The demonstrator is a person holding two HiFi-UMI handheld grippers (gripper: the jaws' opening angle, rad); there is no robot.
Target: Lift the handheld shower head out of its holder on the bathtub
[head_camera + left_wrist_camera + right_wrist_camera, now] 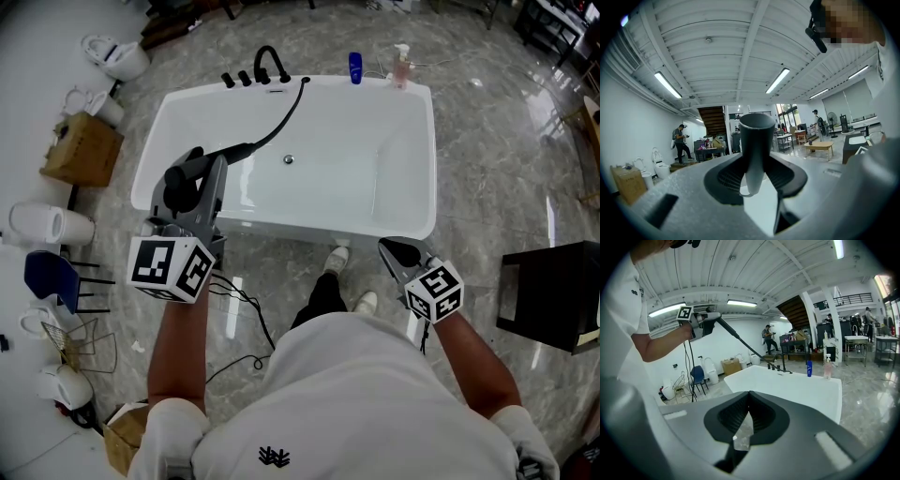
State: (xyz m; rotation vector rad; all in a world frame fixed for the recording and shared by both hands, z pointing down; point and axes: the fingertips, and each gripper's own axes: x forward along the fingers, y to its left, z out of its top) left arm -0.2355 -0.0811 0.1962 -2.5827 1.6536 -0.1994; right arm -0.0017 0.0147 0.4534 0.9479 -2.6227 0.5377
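Seen from above, a person stands at the near side of a white bathtub, one tool in each hand.

Nearest, at about 4 o'clock in the head view, the right tool hangs in front of the tub's near rim. Its jaws are pressed together with nothing between them.

At about 9 o'clock, the left tool is raised over the tub's near left corner. It is pinching the handle of the black shower head, and the left tool's own view shows the dark handle clamped upright between the jaws.

From the shower head, a black hose runs across the tub toward 12 o'clock. It ends by the black faucet and fittings on the far rim. Which fitting is the holder is too small to tell.

Farther right on that rim, at about 1 o'clock, stand a blue bottle and a pump bottle.

The lift looks essentially done: the shower head is well apart from the far rim, held in the air. Little seems left but keeping it clear.
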